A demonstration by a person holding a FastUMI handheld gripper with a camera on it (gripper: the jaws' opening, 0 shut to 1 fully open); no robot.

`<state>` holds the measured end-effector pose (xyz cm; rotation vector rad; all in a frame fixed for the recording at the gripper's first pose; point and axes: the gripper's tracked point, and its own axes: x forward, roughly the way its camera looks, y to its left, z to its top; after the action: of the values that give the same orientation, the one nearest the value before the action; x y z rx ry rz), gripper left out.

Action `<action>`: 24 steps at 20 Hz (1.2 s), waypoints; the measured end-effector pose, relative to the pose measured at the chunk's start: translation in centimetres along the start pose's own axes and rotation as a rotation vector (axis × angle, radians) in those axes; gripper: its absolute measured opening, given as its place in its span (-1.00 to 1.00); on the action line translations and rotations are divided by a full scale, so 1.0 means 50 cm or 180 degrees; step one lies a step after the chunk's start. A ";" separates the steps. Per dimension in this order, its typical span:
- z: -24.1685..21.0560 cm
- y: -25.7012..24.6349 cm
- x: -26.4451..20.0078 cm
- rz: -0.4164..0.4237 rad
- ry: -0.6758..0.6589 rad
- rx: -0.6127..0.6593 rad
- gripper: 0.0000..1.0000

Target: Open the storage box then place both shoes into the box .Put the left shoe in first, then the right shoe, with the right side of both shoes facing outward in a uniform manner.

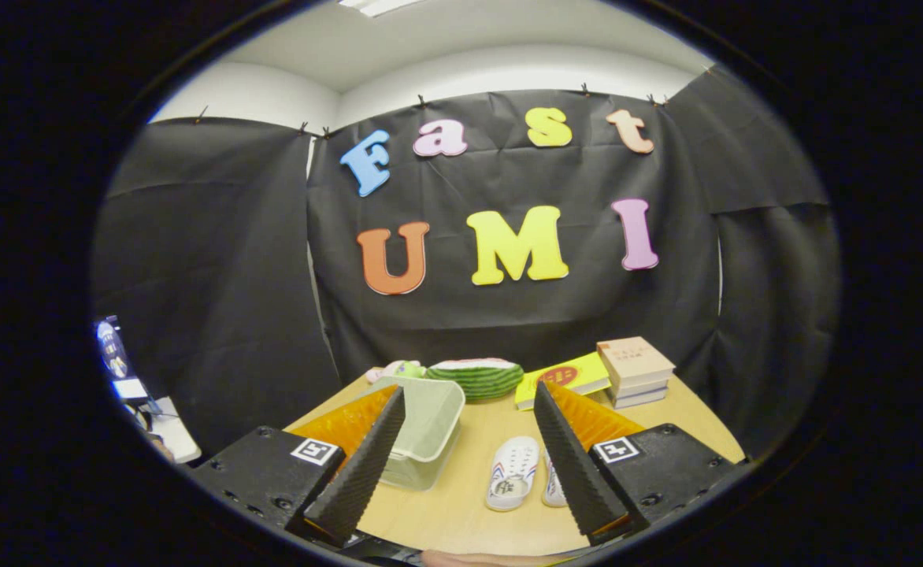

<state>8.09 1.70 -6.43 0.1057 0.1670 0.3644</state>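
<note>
1. Gripper view: the hand-held gripper [461,465] hovers above the near edge of the bench [461,520], fingers spread wide, holding nothing.
2. Between the fingers lie two white shoes [513,472]; they look light and soft, best pinched at the heel rim.
3. A pale storage box [424,433] sits just left of the shoes; it looks like thin, light plastic that may slide.
4. The right finger hides most of the second shoe; whether the box has a lid is unclear.
</note>
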 end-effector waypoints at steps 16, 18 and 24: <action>-0.303 -0.057 0.356 0.1107 0.1719 0.1259 1.00; -0.329 -0.059 0.399 0.1221 0.1857 0.1345 1.00; -0.379 -0.038 0.498 0.1758 0.2275 0.2096 1.00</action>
<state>28.26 10.35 -28.83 0.6819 0.9768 0.8817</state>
